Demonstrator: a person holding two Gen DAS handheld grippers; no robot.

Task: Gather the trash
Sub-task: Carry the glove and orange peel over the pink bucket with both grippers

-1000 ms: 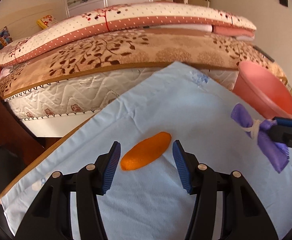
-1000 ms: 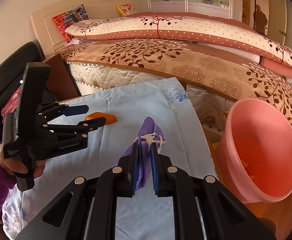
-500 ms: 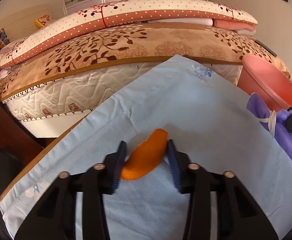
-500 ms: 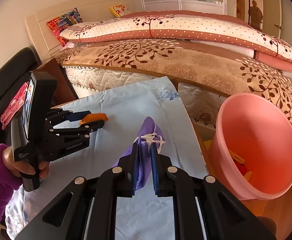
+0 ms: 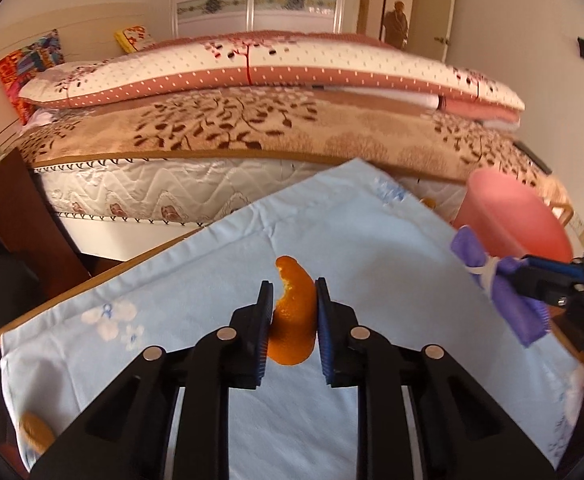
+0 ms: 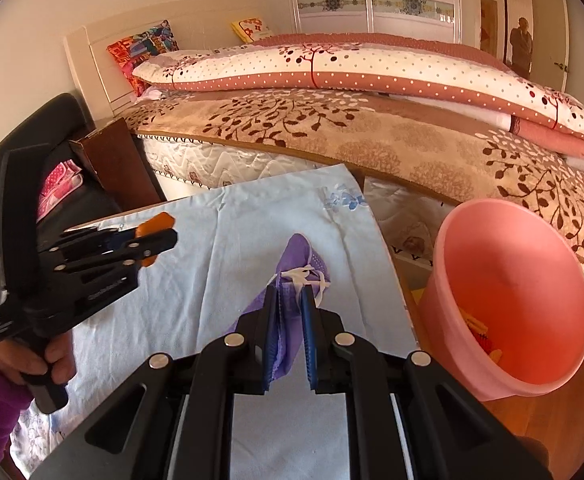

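Left wrist view: my left hand-held gripper [image 5: 291, 312] has just been closing and now pinches the orange peel [image 5: 292, 320] between its blue ribbed pads, jaws narrowed to the peel's width. The peel is a curved, leathery strip with a dimpled rind and one ragged edge; it looks clear of the pale blue cloth [image 5: 372, 240], though I cannot be sure its lower end is free. Right wrist view: my right hand-held gripper [image 6: 290, 320] is nearly fully closed on the purple wrapper [image 6: 298, 258], a thin, crinkled, pouch-like piece tied with a white string, soft and limp, its far end drooping toward the cloth. The cloth is thin printed cotton with faint blue flowers, slightly creased, spread over the wooden desk [image 5: 92, 284]. Right of the desk stands the pink bucket [image 6: 512, 292], smooth plastic, round and flaring, with a few orange and yellow scraps already at its bottom. Progress, as I judge it: some trash binned, two pieces gripped, neither over the bucket yet. A tan round scrap [image 5: 34, 434] remains at the near left corner of the cloth.
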